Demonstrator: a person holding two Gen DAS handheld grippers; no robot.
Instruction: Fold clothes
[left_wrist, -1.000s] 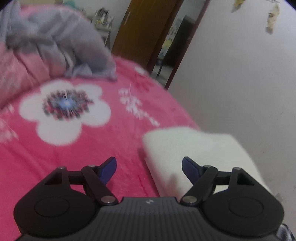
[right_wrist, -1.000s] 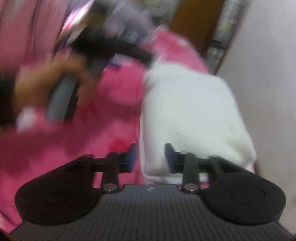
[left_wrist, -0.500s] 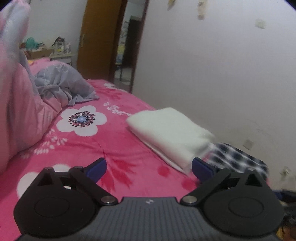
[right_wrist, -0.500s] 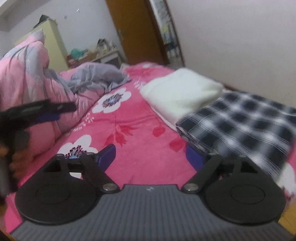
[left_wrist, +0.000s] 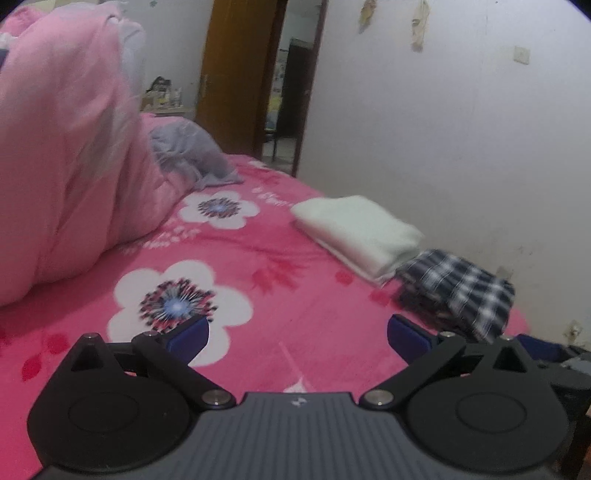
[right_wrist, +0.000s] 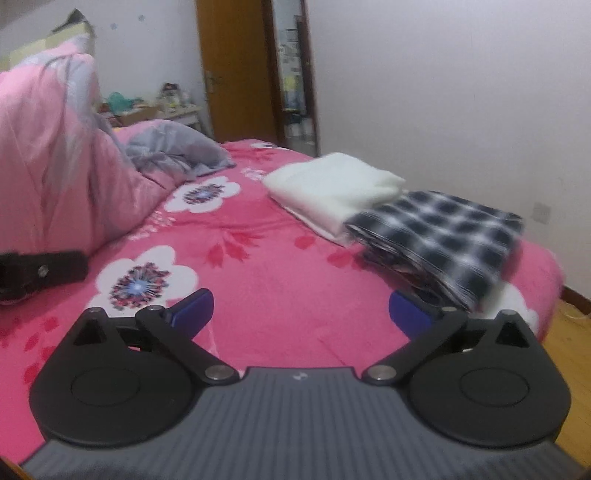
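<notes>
Left gripper (left_wrist: 297, 338): ribbed grey body, two round black discs, black link arms with silver pivot screws, blue pads (left_wrist: 188, 338) at the tips. Right gripper (right_wrist: 301, 314): the same build, with a small white logo on the grey housing.

A bed with a bright pink flowered blanket (left_wrist: 280, 302). A bulky pink quilt (left_wrist: 70, 177) is heaped on its left side, a grey cover (right_wrist: 173, 147) bunched behind. Beyond stands a brown wooden door (right_wrist: 236, 66) and a white wall (left_wrist: 461, 129).
</notes>
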